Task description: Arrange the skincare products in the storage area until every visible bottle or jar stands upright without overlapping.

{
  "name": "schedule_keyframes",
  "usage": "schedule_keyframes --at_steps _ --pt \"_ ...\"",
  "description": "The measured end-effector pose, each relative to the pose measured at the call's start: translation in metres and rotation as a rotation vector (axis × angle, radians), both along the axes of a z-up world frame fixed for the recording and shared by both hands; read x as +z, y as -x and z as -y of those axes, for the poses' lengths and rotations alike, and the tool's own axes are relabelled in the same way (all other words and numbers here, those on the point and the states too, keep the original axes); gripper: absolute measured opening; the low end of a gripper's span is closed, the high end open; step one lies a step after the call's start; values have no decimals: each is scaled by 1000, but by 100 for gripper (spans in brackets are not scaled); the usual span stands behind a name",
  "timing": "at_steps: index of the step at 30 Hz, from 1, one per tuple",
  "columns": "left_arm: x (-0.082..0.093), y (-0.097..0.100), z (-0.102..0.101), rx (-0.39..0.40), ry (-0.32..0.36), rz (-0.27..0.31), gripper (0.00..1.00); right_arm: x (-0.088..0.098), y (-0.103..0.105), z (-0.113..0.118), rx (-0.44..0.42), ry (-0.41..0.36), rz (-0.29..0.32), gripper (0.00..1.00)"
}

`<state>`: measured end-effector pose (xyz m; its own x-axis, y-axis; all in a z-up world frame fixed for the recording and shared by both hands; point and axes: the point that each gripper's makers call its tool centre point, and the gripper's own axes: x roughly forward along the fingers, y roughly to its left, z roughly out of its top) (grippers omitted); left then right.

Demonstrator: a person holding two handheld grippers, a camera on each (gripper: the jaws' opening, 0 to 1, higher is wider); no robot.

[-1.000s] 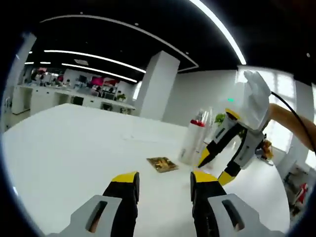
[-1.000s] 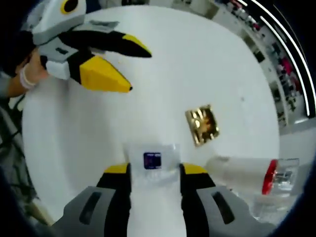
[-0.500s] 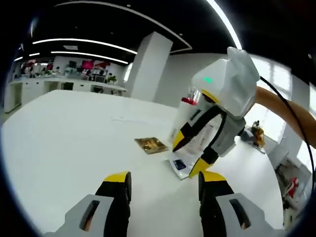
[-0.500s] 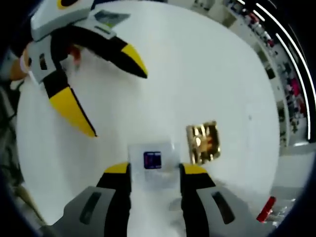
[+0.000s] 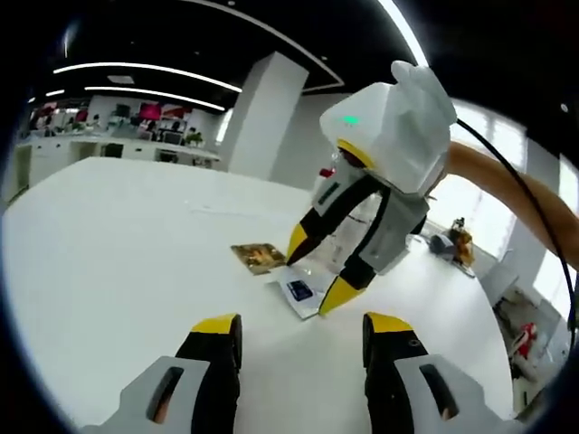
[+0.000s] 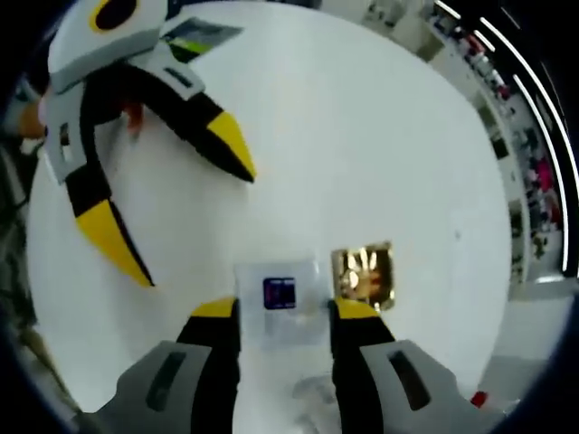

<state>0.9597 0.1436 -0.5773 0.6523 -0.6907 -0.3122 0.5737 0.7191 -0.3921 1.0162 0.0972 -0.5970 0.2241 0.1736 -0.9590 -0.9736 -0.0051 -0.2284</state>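
Observation:
My right gripper is shut on a clear bottle with a blue label, close over the white table. In the left gripper view that same right gripper comes in from the right and angles down, with the clear bottle between its yellow tips. A flat gold square packet lies just right of the bottle, and the gold packet sits at its left in the left gripper view. My left gripper is open and holds nothing. It hangs at the upper left as the left gripper in the right gripper view.
A red-capped clear bottle stands behind the right gripper, mostly hidden. A person's arm reaches in from the right. Small items sit near the table's far right edge. A white column and office desks lie beyond the table.
The right gripper has carried the clear bottle down and toward the gold packet. My left gripper's jaws have spread a little wider. The red-capped bottle has slid almost out of the right gripper view.

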Motion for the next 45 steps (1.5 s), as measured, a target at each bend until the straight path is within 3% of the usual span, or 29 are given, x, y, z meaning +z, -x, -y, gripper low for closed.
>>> schedule_keyframes --at_steps 7,12,22,25,28,33,35,38,43,45 --pt "0 -2 -1 5 7 -2 56 0 3 -1 34 -8 -4 40" --pt "0 -2 -2 9 17 -10 55 2 1 0 27 -33 -4 48" --pt "3 -6 -3 10 18 -5 56 20 10 10 48 -52 41 48" --pt "4 -8 -4 18 17 -1 56 32 23 -7 99 -174 80 52" --pt "8 -11 -5 30 30 19 57 36 37 -13 108 -237 83 68" --pt "12 -13 -7 52 33 52 59 42 45 -22 127 -350 137 85" --pt "14 -15 -9 65 40 71 59 44 50 -29 131 -427 145 98" --pt "19 -19 -15 98 60 95 61 49 47 -34 130 -507 225 100" --pt "25 -24 -21 134 86 122 61 50 47 -37 75 -607 232 100" --pt "28 -26 -24 148 85 141 63 56 48 -42 45 -700 230 100"
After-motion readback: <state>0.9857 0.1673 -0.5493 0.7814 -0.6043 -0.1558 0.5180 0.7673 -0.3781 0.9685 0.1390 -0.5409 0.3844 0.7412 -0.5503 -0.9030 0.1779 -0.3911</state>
